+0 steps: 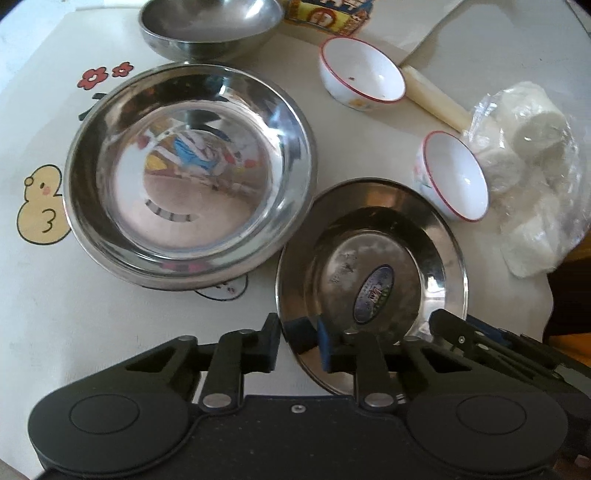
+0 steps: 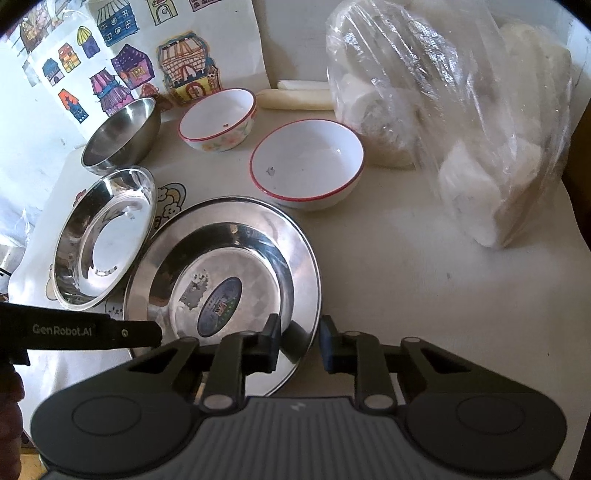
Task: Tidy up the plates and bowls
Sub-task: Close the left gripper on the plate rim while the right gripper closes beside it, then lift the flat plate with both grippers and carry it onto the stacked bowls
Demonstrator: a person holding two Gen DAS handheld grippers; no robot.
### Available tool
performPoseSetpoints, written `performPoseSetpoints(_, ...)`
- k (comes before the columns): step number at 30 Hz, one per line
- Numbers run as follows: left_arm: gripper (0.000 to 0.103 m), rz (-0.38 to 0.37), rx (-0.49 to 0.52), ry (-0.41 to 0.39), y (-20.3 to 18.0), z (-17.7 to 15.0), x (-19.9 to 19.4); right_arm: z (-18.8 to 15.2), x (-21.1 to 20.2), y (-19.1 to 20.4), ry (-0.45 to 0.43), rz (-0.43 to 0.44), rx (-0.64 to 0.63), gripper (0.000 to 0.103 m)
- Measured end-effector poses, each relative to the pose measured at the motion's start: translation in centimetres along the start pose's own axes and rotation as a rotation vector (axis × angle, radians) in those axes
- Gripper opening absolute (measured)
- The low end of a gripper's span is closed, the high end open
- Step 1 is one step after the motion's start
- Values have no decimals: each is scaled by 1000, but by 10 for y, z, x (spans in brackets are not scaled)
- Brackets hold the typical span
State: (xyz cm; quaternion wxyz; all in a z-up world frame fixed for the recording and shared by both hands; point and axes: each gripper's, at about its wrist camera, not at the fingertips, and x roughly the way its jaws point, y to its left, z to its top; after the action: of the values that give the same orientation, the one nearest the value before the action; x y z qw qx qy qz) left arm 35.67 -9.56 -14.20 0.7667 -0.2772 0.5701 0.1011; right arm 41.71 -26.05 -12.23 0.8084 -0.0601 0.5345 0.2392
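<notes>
A: Small plate (image 1: 373,280) at tabletop near edge, just right of big plate (image 1: 190,173).
B: Left gripper (image 1: 299,341) narrowed across near-left rim; right gripper (image 2: 300,341) across near-right rim. Pads closed on rim both sides, lift likely next.

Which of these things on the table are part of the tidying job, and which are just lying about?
Part of the job: stickered steel plate, gripped at its rim by both grippers (left, right); deep steel plate; steel bowl; two red-rimmed white bowls.

Lying about: plastic bag of white lumps; pale stick; house drawings.
</notes>
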Motion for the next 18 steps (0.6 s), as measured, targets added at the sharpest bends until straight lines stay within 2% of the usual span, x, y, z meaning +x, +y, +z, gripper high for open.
performPoseSetpoints(18, 22, -32, 175, 20, -2, -13, -16, -41, -32, 6, -22, -25, 94, 25)
